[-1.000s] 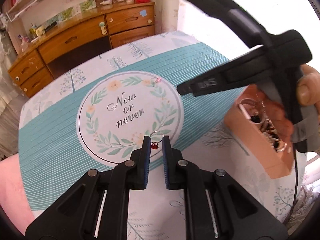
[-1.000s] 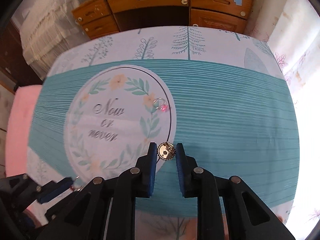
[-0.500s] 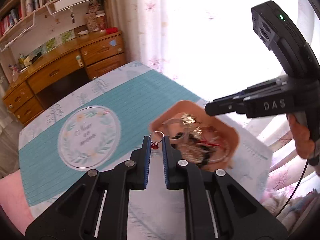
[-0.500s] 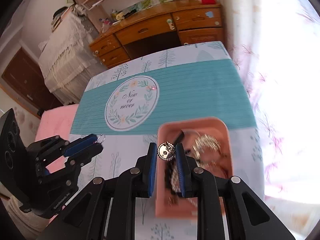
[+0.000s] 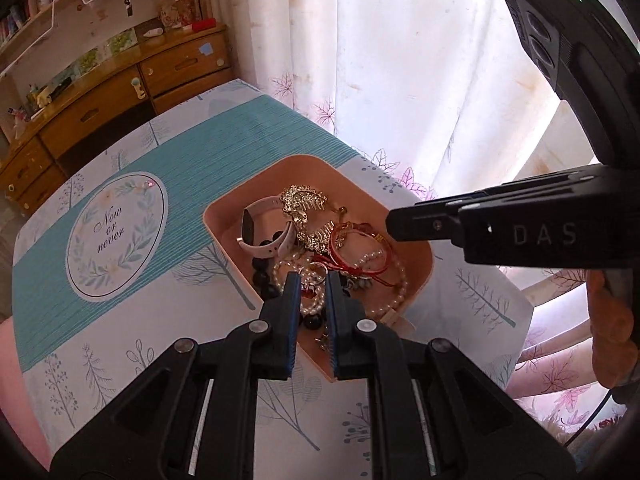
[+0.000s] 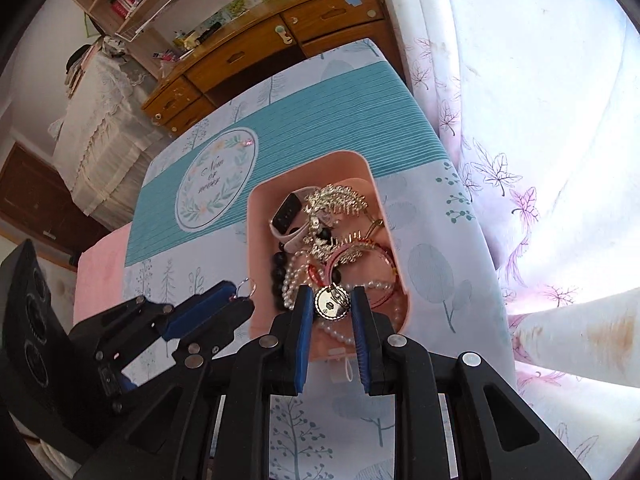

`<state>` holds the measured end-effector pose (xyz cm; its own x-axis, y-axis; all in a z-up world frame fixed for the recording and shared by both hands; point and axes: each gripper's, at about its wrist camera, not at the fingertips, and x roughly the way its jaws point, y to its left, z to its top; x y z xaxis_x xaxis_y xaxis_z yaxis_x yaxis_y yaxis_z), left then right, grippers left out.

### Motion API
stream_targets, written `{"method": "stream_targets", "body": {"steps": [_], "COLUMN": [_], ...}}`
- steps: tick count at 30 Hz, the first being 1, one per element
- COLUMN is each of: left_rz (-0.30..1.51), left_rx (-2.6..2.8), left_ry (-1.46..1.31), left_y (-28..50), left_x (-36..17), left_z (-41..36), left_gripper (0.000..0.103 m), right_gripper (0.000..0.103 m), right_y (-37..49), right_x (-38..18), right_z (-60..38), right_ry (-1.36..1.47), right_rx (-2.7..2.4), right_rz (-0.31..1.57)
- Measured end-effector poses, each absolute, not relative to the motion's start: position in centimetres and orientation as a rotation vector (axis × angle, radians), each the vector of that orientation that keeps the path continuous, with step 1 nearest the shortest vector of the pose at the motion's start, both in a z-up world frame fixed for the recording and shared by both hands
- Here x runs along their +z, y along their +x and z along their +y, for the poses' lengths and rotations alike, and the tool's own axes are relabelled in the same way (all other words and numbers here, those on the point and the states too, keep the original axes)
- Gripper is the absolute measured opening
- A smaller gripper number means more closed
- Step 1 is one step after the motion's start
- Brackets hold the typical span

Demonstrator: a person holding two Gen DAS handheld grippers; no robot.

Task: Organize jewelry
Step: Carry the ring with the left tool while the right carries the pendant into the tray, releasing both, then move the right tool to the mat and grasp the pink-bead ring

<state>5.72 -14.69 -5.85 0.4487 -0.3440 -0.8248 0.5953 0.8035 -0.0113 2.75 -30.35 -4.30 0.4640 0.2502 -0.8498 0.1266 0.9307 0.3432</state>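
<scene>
A pink tray (image 5: 224, 216) (image 6: 256, 240) on the tablecloth holds a watch, pearl strings, dark beads, red cord bracelets and gold pieces. My left gripper (image 5: 313, 284) (image 6: 240, 294) hangs over the tray's near end, shut on a thin ring with a red stone (image 5: 314, 276) (image 6: 246, 287). My right gripper (image 6: 332, 296) (image 5: 394, 222) hovers over the same tray, shut on a round silver medallion (image 6: 333, 303). Another ring with a pink stone (image 5: 150, 184) (image 6: 247, 143) lies on the round "Now or never" print.
The table's right edge runs close to a leaf-patterned curtain (image 5: 380, 60). A wooden desk with drawers (image 5: 120, 96) stands beyond the far end. A pink cushion (image 6: 100, 272) adjoins the near left side. A person's hand (image 5: 608, 320) grips the right tool.
Both grippers travelled from the round print to above the pink tray, each still carrying its piece. The tray moved from the frame's side to under the fingertips.
</scene>
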Motion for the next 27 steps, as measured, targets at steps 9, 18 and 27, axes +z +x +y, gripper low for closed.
{"method": "stream_targets", "body": {"steps": [9, 18, 27], "left_rz": [0.953, 0.962, 0.949], "left_rx": [-0.55, -0.519, -0.461], "left_ry": [0.238, 0.236, 0.196], "left_y": [6.8, 6.4, 5.7], "left_x": [-5.6, -6.1, -6.3], "left_z": [-12.5, -11.7, -8.5], "left_gripper": [0.053, 0.053, 0.053], "right_gripper": [0.035, 0.035, 0.035], "right_y": [5.0, 4.8, 4.8], "right_x": [-4.8, -5.3, -6.1], "right_z": [-30.1, -28.6, -25.7], "right_ry": [0.417, 0.364, 0.31], "right_rx": [0.08, 0.092, 0.139], "right_rz": [1.096, 1.095, 1.121]}}
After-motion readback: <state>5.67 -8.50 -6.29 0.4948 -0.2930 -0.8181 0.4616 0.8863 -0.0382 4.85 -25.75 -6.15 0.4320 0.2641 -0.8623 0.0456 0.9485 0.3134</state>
